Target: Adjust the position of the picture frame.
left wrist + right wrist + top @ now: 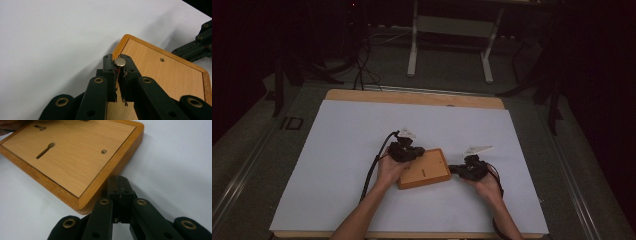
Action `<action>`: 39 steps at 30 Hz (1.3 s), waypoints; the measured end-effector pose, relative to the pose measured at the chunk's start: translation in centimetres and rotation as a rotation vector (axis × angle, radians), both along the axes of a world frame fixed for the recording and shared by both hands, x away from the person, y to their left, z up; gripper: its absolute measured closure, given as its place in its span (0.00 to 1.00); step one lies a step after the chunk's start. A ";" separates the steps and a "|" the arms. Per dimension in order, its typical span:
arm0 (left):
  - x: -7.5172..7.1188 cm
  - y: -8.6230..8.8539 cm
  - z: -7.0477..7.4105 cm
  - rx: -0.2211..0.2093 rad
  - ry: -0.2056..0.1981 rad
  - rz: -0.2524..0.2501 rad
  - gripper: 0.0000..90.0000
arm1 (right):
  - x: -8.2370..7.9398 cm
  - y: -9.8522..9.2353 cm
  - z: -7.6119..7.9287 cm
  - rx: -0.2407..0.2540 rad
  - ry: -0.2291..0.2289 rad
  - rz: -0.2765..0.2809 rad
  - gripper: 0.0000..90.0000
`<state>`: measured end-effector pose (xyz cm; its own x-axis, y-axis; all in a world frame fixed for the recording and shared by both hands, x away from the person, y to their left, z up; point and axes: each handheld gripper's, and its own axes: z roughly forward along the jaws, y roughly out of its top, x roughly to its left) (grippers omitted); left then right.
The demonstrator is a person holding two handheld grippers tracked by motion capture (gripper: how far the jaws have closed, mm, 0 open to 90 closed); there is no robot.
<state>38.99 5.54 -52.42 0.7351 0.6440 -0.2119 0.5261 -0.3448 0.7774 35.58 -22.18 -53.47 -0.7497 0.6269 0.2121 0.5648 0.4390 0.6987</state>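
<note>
Pinching a small round metal disc (119, 62) in left gripper (119, 65) jaws, right gripper (120, 185) jaws clenched empty beside smooth rounded-corner wooden board (72, 157), matte white sheet (342, 150).

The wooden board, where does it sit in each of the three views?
High view: wooden board lies centre, between both grippers.
Left gripper view: right half, behind the jaws.
Right gripper view: upper left, a corner near the jaws.
Shared landmark: small round hole, also in the left gripper view.

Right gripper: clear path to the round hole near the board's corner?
Probably yes. The right gripper, shut, sits at the wooden board corner, and nothing lies between it and the round hole.
</note>
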 end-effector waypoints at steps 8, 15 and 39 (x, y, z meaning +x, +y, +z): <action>-0.3 -0.3 0.1 0.038 -0.012 -0.048 0.94 | -1.5 0.7 0.0 -0.030 0.001 0.049 1.00; -0.7 -0.7 0.0 0.041 -0.020 -0.053 0.93 | -1.7 0.7 -0.1 -0.045 -0.006 0.050 1.00; -2.1 -0.4 -0.1 0.049 -0.042 0.008 0.93 | -1.3 1.0 -0.2 -0.038 -0.025 0.051 0.97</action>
